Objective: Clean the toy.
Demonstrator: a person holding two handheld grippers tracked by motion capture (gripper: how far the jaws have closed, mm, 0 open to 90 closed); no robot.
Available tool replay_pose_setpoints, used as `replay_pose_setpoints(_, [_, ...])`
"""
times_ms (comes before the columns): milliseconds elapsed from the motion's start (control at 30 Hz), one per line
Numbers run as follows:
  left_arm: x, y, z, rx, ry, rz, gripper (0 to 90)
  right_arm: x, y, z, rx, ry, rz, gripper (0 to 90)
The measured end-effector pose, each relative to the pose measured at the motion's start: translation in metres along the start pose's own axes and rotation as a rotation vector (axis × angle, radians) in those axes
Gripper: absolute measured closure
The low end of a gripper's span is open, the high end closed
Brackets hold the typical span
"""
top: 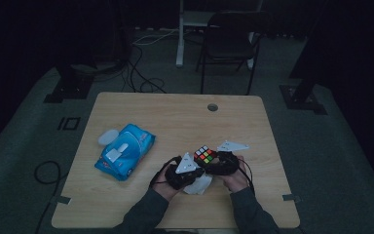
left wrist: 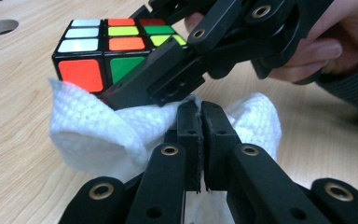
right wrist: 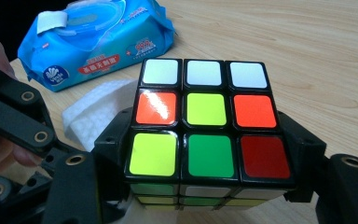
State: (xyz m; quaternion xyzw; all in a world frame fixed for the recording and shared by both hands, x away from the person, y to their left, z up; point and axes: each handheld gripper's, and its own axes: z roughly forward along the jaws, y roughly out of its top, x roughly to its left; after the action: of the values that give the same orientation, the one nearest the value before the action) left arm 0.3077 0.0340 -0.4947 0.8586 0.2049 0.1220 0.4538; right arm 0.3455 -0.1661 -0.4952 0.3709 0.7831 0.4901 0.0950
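A scrambled puzzle cube [right wrist: 205,121] sits between the black jaws of my right gripper [right wrist: 207,158], which press its left and right sides. In the left gripper view the cube [left wrist: 100,51] is held over a white wet wipe [left wrist: 93,126]. My left gripper [left wrist: 199,116] is shut on a fold of that wipe just under the cube. From above, the cube [top: 205,155] lies between the left gripper [top: 189,171] and the right gripper [top: 220,164], with the wipe [top: 198,185] bunched below them near the table's front.
A blue pack of wet wipes [top: 124,150] with its white lid flipped open lies on the left of the wooden table [top: 175,117]. A cable hole [top: 213,107] sits near the far edge. A dark chair [top: 229,44] stands beyond the table.
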Motion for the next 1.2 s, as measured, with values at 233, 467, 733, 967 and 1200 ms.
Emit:
replay_pose_setpoints(233, [0.017, -0.012, -0.009, 0.007, 0.047, -0.061, 87.9, 0.002, 0.001, -0.001, 0.009, -0.018, -0.049, 33.8])
replay_pose_setpoints(467, [0.028, -0.006, -0.024, -0.044, 0.076, -0.084, 88.0, 0.009, -0.002, 0.006, 0.045, -0.021, -0.093, 33.8])
replay_pose_setpoints(733, [0.026, 0.004, -0.026, -0.057, 0.06, -0.064, 88.0, 0.011, -0.003, 0.009, 0.064, -0.027, -0.124, 33.8])
replay_pose_setpoints(967, [0.021, 0.011, -0.027, -0.092, 0.034, -0.059, 88.0, 0.013, -0.004, 0.011, 0.077, -0.02, -0.138, 33.8])
replay_pose_setpoints(1200, [0.021, 0.022, -0.032, -0.15, 0.04, -0.063, 87.9, 0.023, -0.009, 0.022, 0.129, -0.011, -0.194, 33.8])
